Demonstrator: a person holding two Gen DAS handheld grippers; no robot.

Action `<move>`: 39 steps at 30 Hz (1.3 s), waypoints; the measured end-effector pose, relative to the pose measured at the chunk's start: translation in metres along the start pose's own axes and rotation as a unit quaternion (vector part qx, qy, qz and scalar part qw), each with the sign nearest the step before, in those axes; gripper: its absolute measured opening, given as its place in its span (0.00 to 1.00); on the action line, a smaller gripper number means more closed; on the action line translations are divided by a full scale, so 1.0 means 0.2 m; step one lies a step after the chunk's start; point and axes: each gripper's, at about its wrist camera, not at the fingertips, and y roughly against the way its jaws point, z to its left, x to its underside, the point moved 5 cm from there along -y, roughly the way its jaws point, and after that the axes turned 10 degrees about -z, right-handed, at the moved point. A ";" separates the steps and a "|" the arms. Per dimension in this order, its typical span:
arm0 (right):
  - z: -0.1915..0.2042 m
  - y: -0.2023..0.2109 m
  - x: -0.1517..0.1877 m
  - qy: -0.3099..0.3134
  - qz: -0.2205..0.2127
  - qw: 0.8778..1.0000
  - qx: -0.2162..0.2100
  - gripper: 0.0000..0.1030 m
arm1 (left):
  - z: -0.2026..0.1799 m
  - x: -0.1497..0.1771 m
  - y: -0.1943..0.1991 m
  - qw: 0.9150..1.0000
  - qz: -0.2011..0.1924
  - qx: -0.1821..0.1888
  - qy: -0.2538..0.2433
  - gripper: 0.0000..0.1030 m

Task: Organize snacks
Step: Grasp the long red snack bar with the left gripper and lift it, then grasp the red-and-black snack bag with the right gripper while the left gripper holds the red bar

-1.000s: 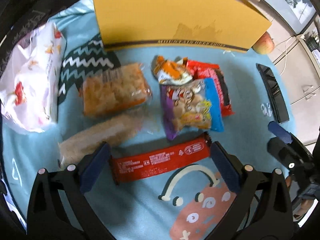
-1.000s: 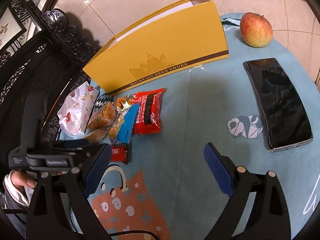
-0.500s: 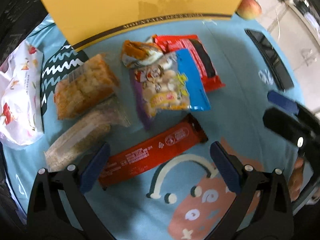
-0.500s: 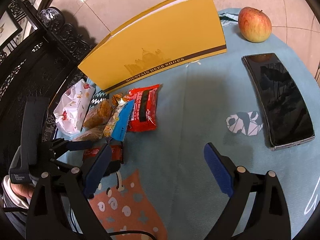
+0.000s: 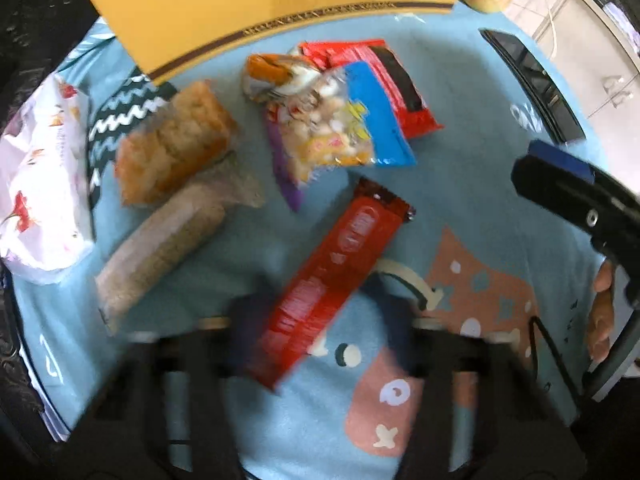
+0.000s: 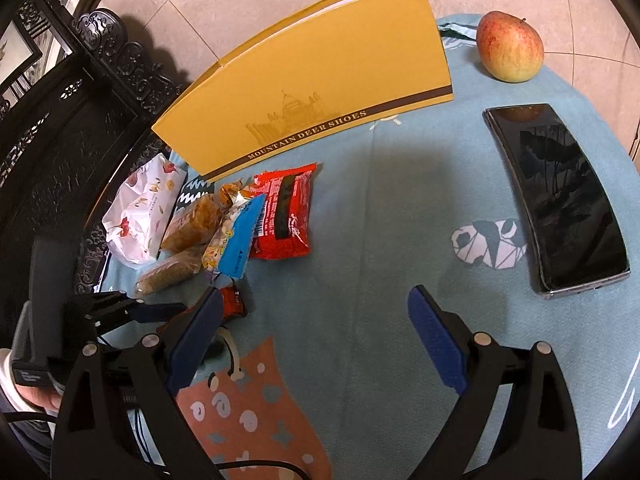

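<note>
A long red snack bar (image 5: pixel 332 276) lies diagonally on the blue cloth, its near end between the blurred fingers of my left gripper (image 5: pixel 320 328). The jaws are narrowing around it; whether they touch it is unclear. Its end shows in the right wrist view (image 6: pixel 233 302). Beyond lie a blue and purple snack bag (image 5: pixel 336 128), a red packet (image 5: pixel 384 80), an orange wrapper (image 5: pixel 276 74), a golden cake pack (image 5: pixel 176 140), a pale cracker pack (image 5: pixel 164 240) and a white bag (image 5: pixel 40 184). My right gripper (image 6: pixel 312 344) is open and empty over the cloth.
A yellow shoe box (image 6: pixel 316 84) stands at the back of the table. An apple (image 6: pixel 510 46) sits at the far right and a black phone (image 6: pixel 560 196) lies on the right. Dark carved furniture (image 6: pixel 80 120) borders the left edge.
The left gripper has swung so the red bar now points away along its fingers, and its jaws have closed in around the bar's near end. The right gripper has barely moved.
</note>
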 end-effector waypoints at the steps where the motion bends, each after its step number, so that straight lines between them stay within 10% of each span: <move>1: 0.00 0.00 0.00 0.000 0.000 1.000 0.001 0.91 | 0.01 0.00 0.00 1.000 -0.002 -0.003 0.004 0.27; 15: 0.06 -0.10 -0.09 0.085 -0.009 0.996 0.014 0.91 | 0.21 0.25 0.16 0.990 -0.071 -0.018 0.119 0.23; 21: 0.19 -0.29 -0.15 0.217 0.020 0.975 0.040 0.48 | 0.22 0.27 0.18 0.986 -0.091 -0.006 0.139 0.23; 28: 0.31 -0.41 -0.16 0.331 0.047 0.942 0.035 0.48 | 0.20 0.24 0.16 0.982 -0.093 0.011 0.163 0.23; 33: 0.23 -0.47 -0.23 0.181 0.068 0.981 0.012 0.57 | 0.21 0.23 0.15 0.980 -0.094 0.019 0.175 0.23; 39: 0.24 -0.52 -0.29 0.121 0.071 0.989 0.042 0.58 | 0.22 0.23 0.14 0.980 -0.094 0.018 0.177 0.23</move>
